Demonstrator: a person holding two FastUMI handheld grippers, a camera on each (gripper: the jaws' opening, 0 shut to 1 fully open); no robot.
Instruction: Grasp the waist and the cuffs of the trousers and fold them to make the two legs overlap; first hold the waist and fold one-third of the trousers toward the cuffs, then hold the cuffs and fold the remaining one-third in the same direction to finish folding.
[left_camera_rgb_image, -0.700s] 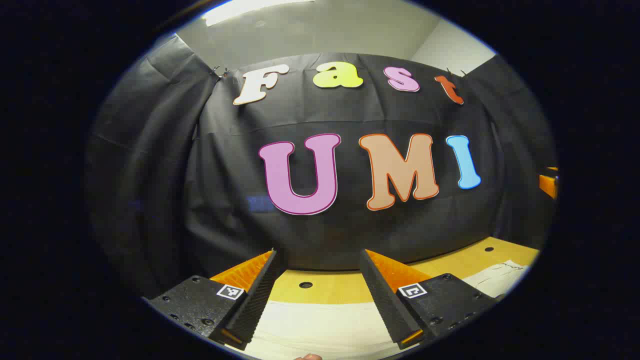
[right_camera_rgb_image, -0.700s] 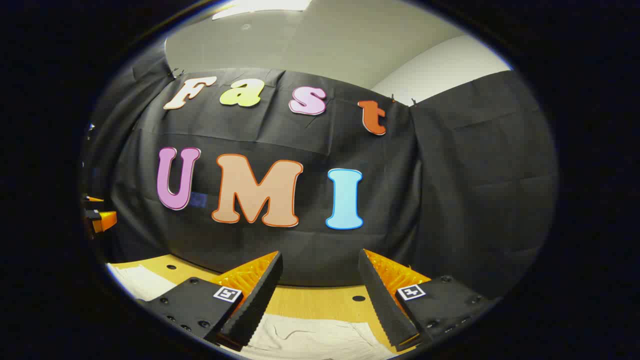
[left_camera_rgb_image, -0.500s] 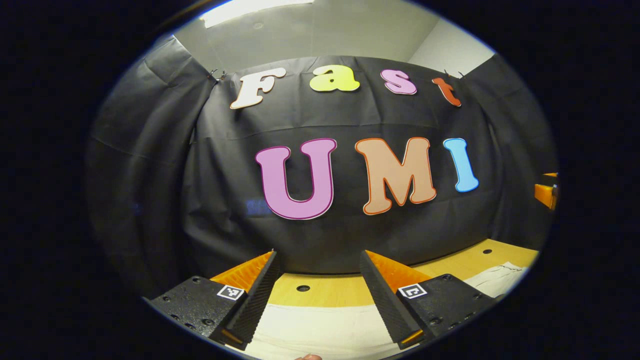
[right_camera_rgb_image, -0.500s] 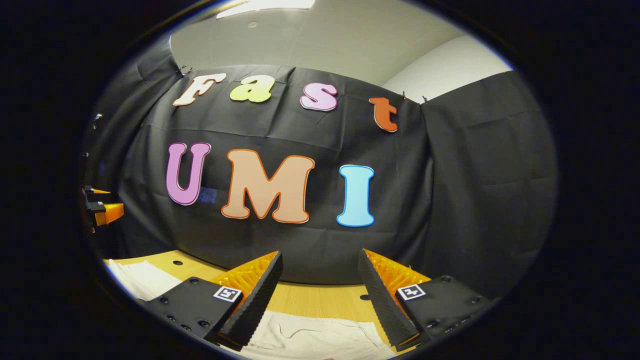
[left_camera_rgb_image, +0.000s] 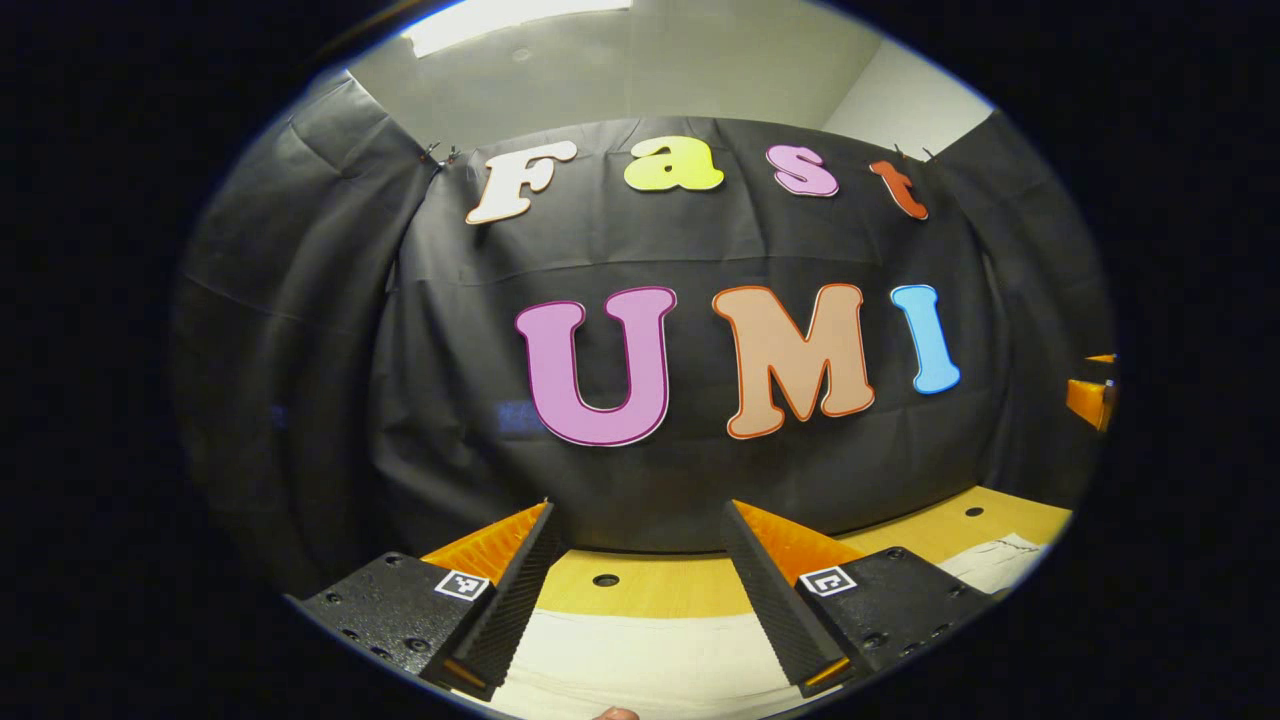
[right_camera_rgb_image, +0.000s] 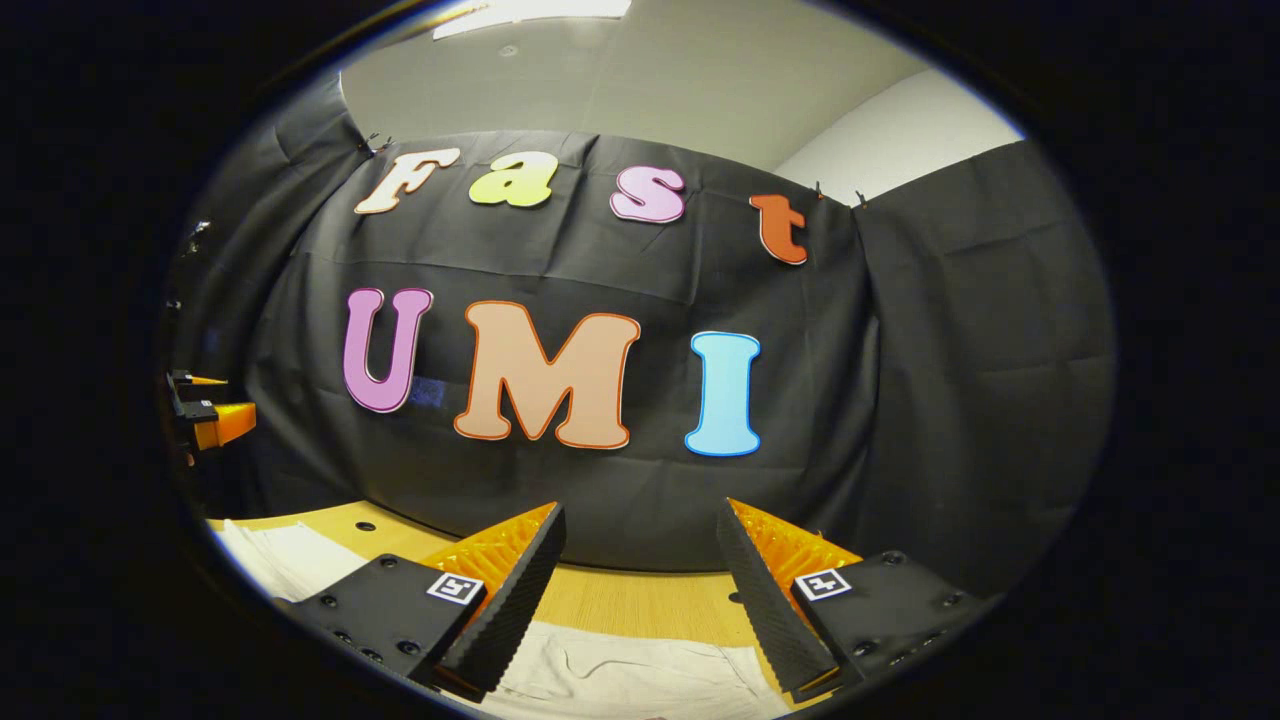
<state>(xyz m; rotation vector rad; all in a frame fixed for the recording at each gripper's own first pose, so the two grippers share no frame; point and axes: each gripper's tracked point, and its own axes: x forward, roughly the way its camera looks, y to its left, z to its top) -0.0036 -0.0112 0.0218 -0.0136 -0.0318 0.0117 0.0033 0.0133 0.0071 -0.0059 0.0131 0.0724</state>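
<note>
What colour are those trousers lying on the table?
The flat fabric trousers are off-white, cream; the left gripper view shows them best.

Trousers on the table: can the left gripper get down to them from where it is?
Probably yes. The left gripper is open, and the pale trousers lie flat on the wooden table right beneath its fingers, nothing between.

Hung spread-fingered as the right gripper above pale trousers on the wooden table, left gripper far off.
</note>
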